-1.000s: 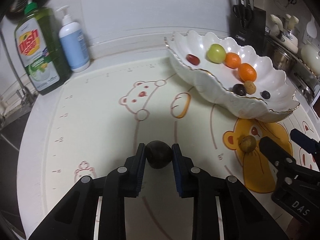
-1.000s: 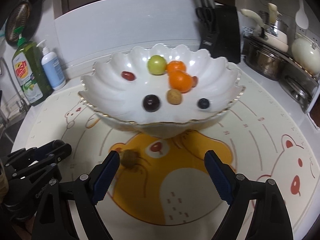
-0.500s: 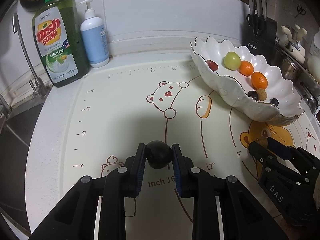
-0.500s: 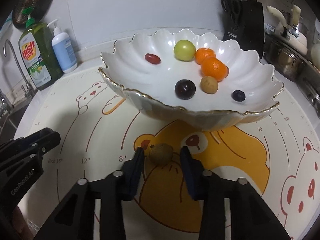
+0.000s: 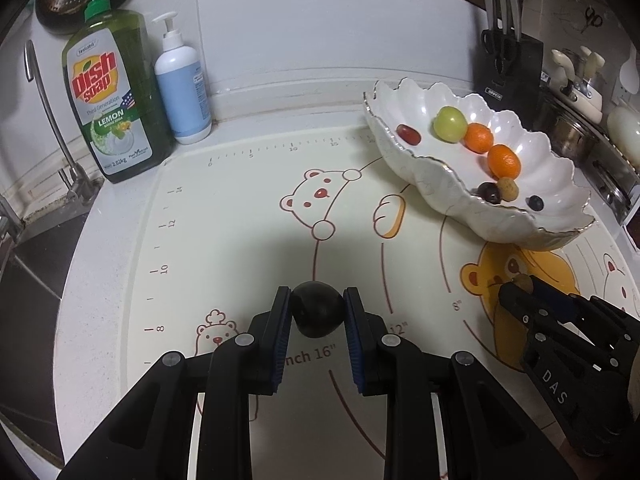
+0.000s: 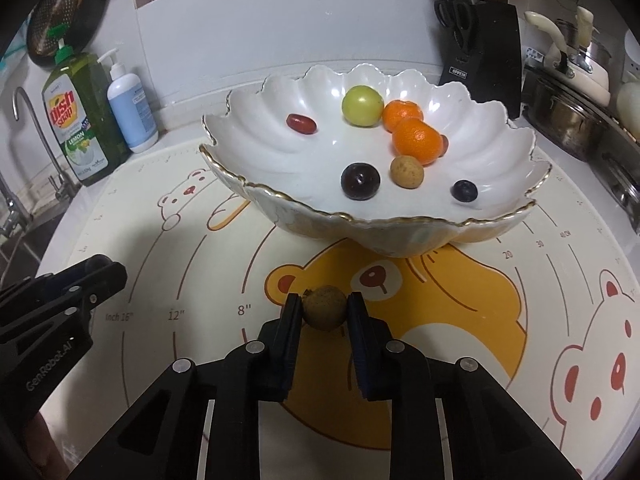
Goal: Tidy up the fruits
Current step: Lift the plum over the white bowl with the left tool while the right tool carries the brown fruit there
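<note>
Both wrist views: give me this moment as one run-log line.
left hand-held gripper: shut on dark plum | right hand-held gripper: shut on brown longan | scalloped white bowl: seven fruits in view

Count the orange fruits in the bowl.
2. Both lie touching in the back right of the white bowl: the rear orange beside the green fruit, the front orange nearer. Something reddish behind them is mostly hidden.

Black plastic left tool (image 5: 318, 314) with silver screws; blue pads (image 5: 282, 332) line its fingers.
</note>
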A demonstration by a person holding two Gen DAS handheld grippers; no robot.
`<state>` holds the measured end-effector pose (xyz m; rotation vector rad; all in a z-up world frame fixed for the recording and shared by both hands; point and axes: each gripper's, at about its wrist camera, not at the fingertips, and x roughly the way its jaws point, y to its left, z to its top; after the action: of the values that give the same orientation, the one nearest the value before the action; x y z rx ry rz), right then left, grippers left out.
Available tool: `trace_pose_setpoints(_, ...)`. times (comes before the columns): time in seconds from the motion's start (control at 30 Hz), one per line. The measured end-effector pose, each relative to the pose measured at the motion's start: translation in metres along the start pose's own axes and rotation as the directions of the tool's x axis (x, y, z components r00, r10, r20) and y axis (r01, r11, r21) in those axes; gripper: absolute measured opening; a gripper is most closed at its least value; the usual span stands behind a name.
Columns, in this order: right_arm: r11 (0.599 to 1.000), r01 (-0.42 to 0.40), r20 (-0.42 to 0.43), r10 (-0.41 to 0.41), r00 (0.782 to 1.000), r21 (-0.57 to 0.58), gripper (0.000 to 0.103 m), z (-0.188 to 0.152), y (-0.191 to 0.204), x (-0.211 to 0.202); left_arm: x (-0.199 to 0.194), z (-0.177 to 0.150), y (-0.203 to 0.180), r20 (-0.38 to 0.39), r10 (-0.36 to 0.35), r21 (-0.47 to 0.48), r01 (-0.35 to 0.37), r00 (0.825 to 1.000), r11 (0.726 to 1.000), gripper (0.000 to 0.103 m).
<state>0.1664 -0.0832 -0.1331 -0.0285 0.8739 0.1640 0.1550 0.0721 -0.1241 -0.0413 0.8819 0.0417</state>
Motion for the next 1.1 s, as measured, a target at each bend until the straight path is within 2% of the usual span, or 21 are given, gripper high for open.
trace_pose_setpoints(0.53, 0.999, -0.005, 0.083, 0.001, 0.997, 0.042, 0.025, 0.011, -0.027, -0.048, -0.029, 0.015, -0.034, 0.052, -0.044, 0.052, 0.041, 0.998, 0.998, 0.026)
trace_pose_setpoints(0.8, 0.998, 0.010, 0.131, -0.018, 0.991, 0.061, 0.025, 0.025, -0.047, -0.067, -0.041, 0.036, -0.057, 0.087, -0.081, 0.088, 0.073, 0.993, 0.993, 0.026)
trace_pose_setpoints(1.1, 0.997, 0.040, 0.162, -0.051, 0.985, 0.073, 0.025, 0.050, -0.071, -0.072, -0.036, 0.067, -0.080, 0.110, -0.105, 0.126, 0.091, 0.988, 0.988, 0.026)
